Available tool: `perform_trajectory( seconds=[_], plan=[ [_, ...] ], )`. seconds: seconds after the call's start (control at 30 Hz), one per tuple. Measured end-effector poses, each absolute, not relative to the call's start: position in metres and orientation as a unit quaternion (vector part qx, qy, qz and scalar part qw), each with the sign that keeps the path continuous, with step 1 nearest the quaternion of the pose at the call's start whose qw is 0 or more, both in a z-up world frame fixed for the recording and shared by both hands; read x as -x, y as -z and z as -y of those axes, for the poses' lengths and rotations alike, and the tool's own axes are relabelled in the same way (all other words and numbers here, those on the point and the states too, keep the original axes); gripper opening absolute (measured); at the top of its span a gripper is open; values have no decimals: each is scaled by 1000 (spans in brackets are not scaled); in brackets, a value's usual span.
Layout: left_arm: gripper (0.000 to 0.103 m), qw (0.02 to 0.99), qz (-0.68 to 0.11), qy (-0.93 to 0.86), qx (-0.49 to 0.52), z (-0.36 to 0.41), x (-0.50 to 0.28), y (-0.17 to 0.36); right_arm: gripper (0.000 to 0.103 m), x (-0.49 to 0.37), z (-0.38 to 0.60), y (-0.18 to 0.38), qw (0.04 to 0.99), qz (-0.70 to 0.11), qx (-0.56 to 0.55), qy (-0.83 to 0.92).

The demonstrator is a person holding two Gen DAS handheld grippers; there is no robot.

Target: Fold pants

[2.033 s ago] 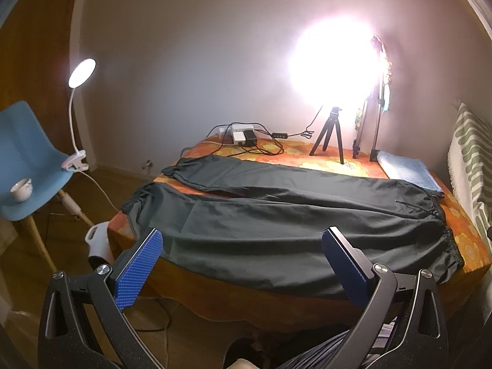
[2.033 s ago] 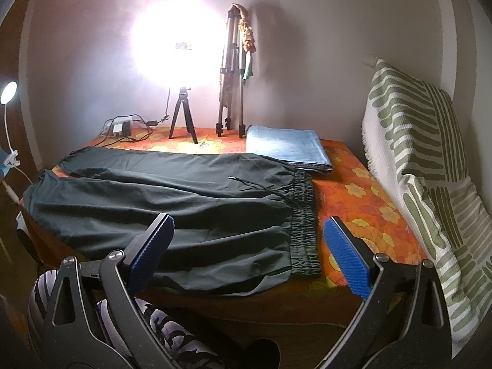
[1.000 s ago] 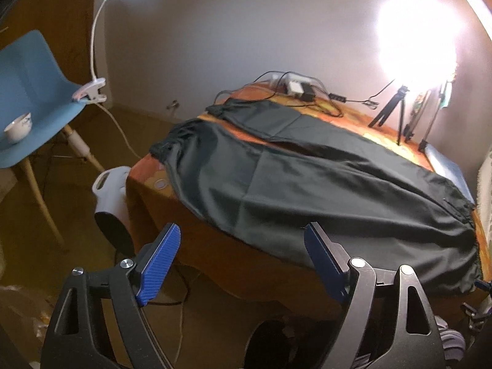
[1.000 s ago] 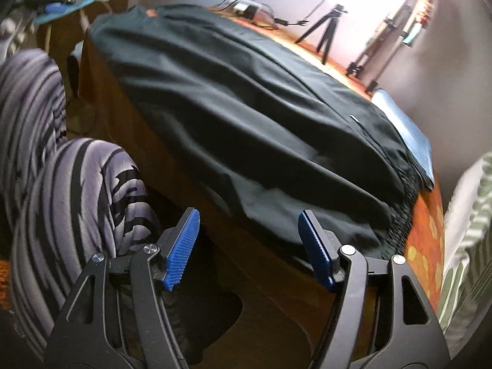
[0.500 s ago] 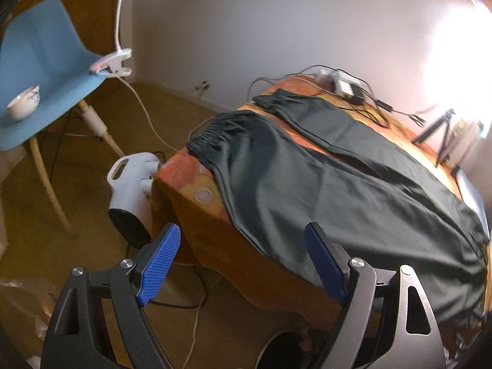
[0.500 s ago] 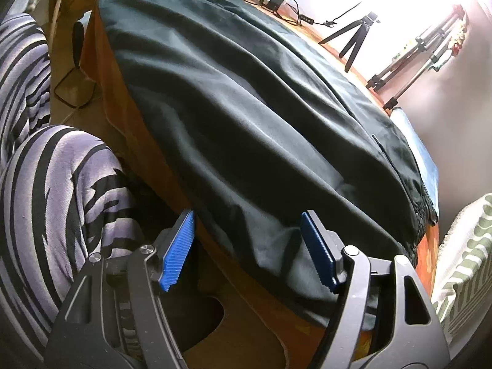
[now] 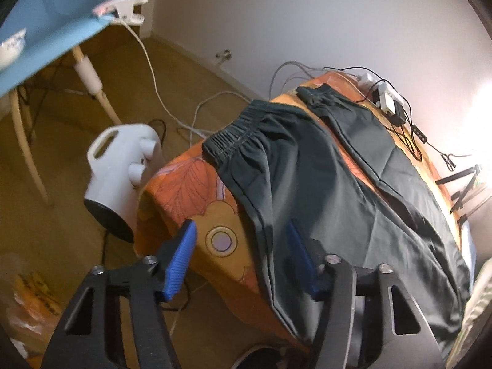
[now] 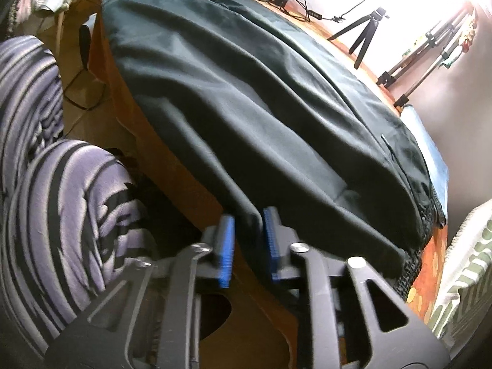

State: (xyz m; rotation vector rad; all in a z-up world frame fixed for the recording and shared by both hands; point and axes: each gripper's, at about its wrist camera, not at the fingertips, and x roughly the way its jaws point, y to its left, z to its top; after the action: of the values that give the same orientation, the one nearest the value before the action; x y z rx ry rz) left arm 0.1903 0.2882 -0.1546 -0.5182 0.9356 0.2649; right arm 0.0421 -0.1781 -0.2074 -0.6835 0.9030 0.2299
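Pants (image 7: 353,190), dark green, lie spread across a table draped in an orange flowered cloth (image 7: 190,181), both legs stretched out side by side and the near edge drooping over the table's front. One elastic cuff (image 7: 233,136) sits bunched at the table's corner, and the waistband (image 8: 426,212) is at the other end, beside a folded blue cloth (image 8: 427,141).

Left gripper (image 7: 240,255) is wide apart, down at the front edge near the cuff end. Its right pad lies against the hanging pants edge while the left pad sits out over the bare orange cloth; nothing is clamped.

Right gripper (image 8: 246,246) is nearly closed around a hanging fold of the pants' near edge toward the waistband end, the fabric running down between the two blue pads (image 8: 226,246). Whether they press it tight I cannot tell.

On the floor beside the table stands a white heater (image 7: 120,169), and a blue chair (image 7: 46,27) with a clip lamp (image 7: 123,9) is past it. Along the far edge lie a power strip (image 7: 387,101) with cables and a small tripod (image 8: 366,33). Striped trouser knees (image 8: 70,215) fill the lower left of the right view.
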Motion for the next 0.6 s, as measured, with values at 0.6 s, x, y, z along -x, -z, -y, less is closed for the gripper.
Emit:
perform_trajectory(
  seconds=[0.6],
  plan=[
    [6,868,-413,-107,254,-288,-197,155,4,-55,192,135,881,-365,298,-54]
  ],
)
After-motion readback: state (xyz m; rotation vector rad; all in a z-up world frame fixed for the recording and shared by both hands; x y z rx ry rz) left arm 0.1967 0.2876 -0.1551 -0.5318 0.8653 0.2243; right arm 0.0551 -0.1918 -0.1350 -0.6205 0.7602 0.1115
